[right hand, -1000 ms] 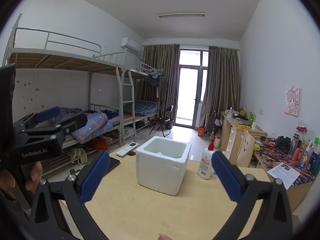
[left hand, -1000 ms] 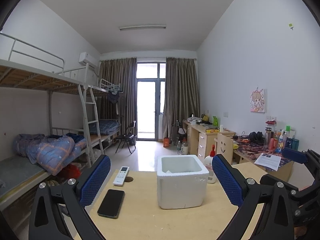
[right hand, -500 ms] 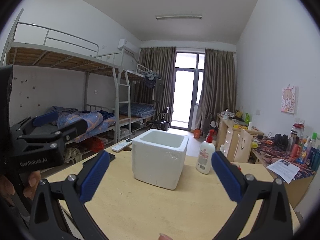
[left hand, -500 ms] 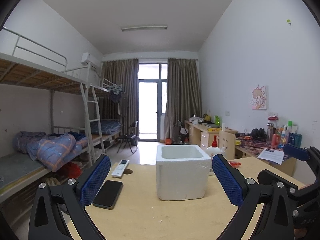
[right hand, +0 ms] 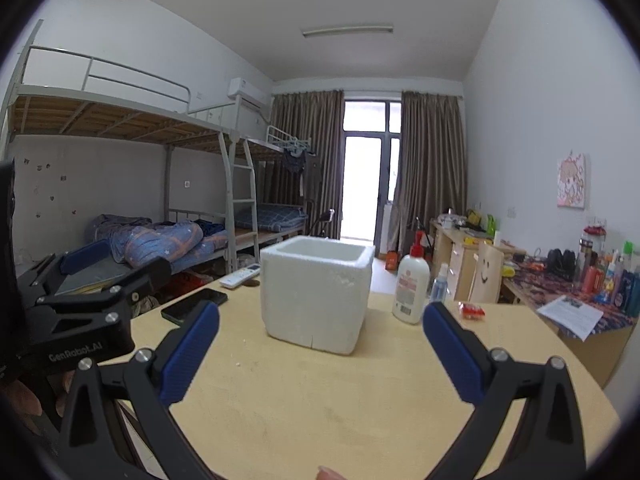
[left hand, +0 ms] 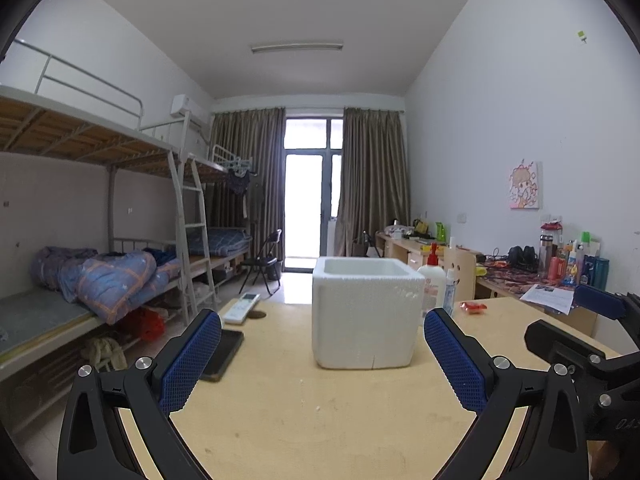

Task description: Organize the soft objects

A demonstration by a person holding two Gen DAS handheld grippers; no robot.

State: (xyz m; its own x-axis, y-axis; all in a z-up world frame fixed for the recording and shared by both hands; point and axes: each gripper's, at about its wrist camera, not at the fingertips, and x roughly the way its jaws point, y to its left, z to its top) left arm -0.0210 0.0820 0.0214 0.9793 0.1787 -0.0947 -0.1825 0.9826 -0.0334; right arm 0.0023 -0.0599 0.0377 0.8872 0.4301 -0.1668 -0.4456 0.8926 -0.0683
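A white foam box (left hand: 367, 312) stands open-topped in the middle of the wooden table (left hand: 288, 408); it also shows in the right wrist view (right hand: 316, 294). Its inside is hidden from here. My left gripper (left hand: 322, 354) is open and empty, low over the table in front of the box. My right gripper (right hand: 320, 350) is open and empty too, a little to the right of the left one. No soft object shows on the table near the grippers.
A black phone (left hand: 224, 354) and a white remote (left hand: 242, 307) lie left of the box. A lotion bottle (right hand: 410, 290), a small spray bottle (right hand: 439, 280) and a red packet (right hand: 472, 311) sit to its right. Bunk beds stand left, cluttered desks right.
Both grippers have dropped lower and come level with the table, so the box now shows from the side instead of from above. Both stay open and empty.
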